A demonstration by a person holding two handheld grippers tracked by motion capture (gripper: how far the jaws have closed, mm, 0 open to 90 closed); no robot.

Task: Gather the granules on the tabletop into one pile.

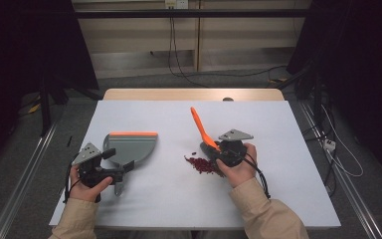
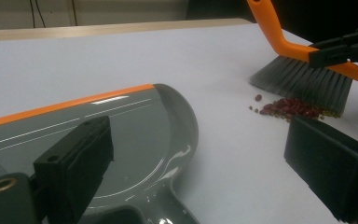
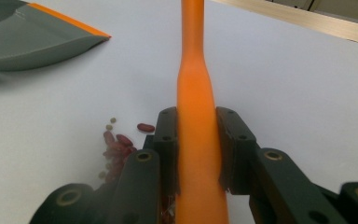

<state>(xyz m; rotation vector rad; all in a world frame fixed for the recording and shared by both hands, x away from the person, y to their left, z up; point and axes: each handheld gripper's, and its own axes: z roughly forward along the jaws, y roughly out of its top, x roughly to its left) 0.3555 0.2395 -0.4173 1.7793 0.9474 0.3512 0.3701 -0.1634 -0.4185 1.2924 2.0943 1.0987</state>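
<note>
Where jaws clamp: brush (image 3: 196, 140) handle.

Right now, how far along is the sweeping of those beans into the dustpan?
Done: the right claw is shut on the orange brush, whose bristles sit at the pile of red beans. In hand: the sweep toward the grey dustpan. The left claw stands open around its handle, not clamped. Left: every bean; the pan looks empty, and white table separates pan and pile.

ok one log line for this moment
right gripper shut on brush | bristles at beans | left gripper at dustpan handle, grip unclear
</note>
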